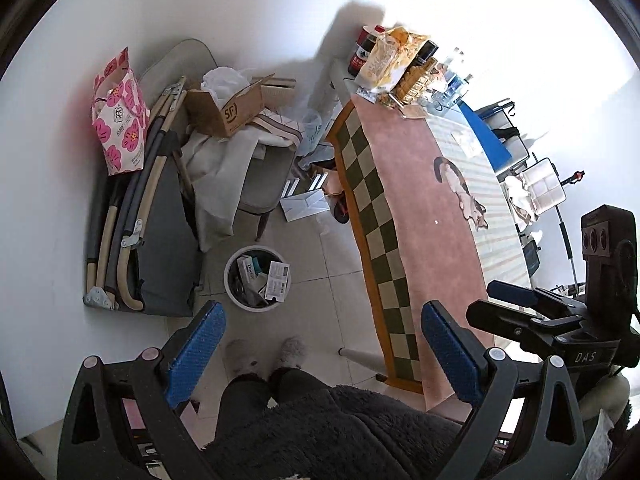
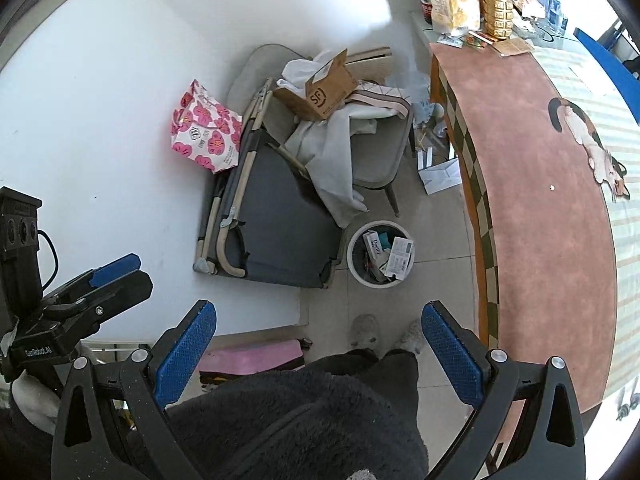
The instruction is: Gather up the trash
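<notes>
Nearest the cameras, the left gripper (image 1: 322, 354) and the right gripper (image 2: 320, 354) are both held with jaws spread wide and nothing between the blue pads; each hangs above the person's dark fleece garment and slippered feet on the tiled floor.

Just beyond the feet stands the round white waste bin (image 2: 354, 258), on the floor between the folded cot (image 2: 276, 216) on its left and the table (image 2: 552, 240) on its right. It already holds several pieces of trash, among them small cardboard cartons (image 2: 400, 256) and assorted wrappers, with one carton leaning on the rim.

The near and middle stretch of the table's pink cloth looks bare except for one tiny white speck (image 2: 552, 187), too small to identify.

Farther off, a white folded paper item (image 2: 442, 176) lies on the floor under the table edge; whether it counts as trash cannot be told.

At the far end of the table, bottles, a yellow snack bag (image 2: 456, 0) and small packets remain.

Judged from this, collection appears largely done, with any remaining candidates lying far from both grippers.
</notes>
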`<move>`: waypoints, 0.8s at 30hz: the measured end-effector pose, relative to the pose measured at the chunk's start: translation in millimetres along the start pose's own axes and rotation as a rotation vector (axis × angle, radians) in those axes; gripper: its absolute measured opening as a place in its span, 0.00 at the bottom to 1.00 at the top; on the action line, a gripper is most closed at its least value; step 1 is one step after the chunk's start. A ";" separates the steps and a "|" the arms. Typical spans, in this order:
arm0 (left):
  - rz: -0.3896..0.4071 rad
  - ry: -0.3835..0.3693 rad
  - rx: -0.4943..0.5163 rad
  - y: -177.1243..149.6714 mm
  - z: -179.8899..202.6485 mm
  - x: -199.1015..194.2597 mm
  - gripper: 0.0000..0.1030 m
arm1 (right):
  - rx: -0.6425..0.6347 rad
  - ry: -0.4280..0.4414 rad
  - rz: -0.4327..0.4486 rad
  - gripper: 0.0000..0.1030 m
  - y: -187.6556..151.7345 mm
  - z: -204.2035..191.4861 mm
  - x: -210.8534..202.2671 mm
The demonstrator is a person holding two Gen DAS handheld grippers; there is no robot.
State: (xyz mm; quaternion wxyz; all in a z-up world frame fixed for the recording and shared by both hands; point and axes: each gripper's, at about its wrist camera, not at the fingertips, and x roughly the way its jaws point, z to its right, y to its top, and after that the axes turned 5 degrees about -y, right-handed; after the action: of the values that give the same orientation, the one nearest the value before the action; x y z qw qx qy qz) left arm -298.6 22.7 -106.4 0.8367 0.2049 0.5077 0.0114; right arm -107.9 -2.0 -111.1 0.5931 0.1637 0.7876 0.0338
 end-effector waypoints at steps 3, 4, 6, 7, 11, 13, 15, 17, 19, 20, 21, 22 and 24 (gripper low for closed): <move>0.006 0.001 -0.003 0.0 -1.3 -3.6 0.97 | -0.006 0.009 -0.003 1.00 0.1 -3.1 -2.5; 0.008 -0.001 -0.005 -0.3 -1.9 -4.9 0.97 | -0.010 0.011 -0.006 1.00 0.8 -4.1 -2.4; 0.010 0.000 -0.006 -1.0 -2.7 -6.7 0.97 | -0.015 0.012 -0.007 1.00 0.6 -6.1 -3.4; 0.010 -0.001 -0.005 -1.2 -2.6 -7.4 0.97 | -0.016 0.013 -0.009 1.00 0.7 -6.9 -3.6; 0.007 -0.001 -0.002 -0.6 -3.1 -8.3 0.97 | -0.020 0.021 -0.021 1.00 1.2 -9.7 -3.7; 0.012 -0.001 -0.003 -1.7 -2.2 -11.1 0.97 | -0.021 0.022 -0.024 1.00 1.5 -10.3 -3.3; 0.013 0.000 0.003 -1.9 -1.8 -14.0 0.97 | -0.024 0.023 -0.027 1.00 2.1 -11.2 -3.6; 0.013 0.001 0.004 -2.5 -0.8 -15.4 0.97 | -0.021 0.022 -0.026 1.00 1.7 -11.5 -4.1; 0.016 0.003 -0.002 -3.3 -0.6 -16.9 0.97 | -0.025 0.025 -0.029 1.00 0.7 -11.1 -4.7; 0.016 0.002 -0.002 -2.7 -0.1 -17.8 0.97 | -0.024 0.026 -0.029 1.00 1.1 -10.8 -4.3; 0.015 0.006 -0.001 -2.5 -0.7 -18.0 0.97 | -0.026 0.027 -0.029 1.00 0.2 -11.2 -4.9; 0.016 0.006 -0.001 -1.6 -0.6 -18.8 0.97 | -0.028 0.026 -0.032 1.00 0.4 -11.7 -5.0; 0.016 0.008 0.001 0.0 -0.8 -20.0 0.97 | -0.025 0.032 -0.034 1.00 -0.6 -11.9 -5.7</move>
State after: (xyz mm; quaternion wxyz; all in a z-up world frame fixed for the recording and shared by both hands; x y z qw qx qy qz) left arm -309.0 18.4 -89.8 0.8346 0.2095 0.5092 0.0187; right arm -117.9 -2.6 -102.5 0.5830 0.1425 0.7991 0.0362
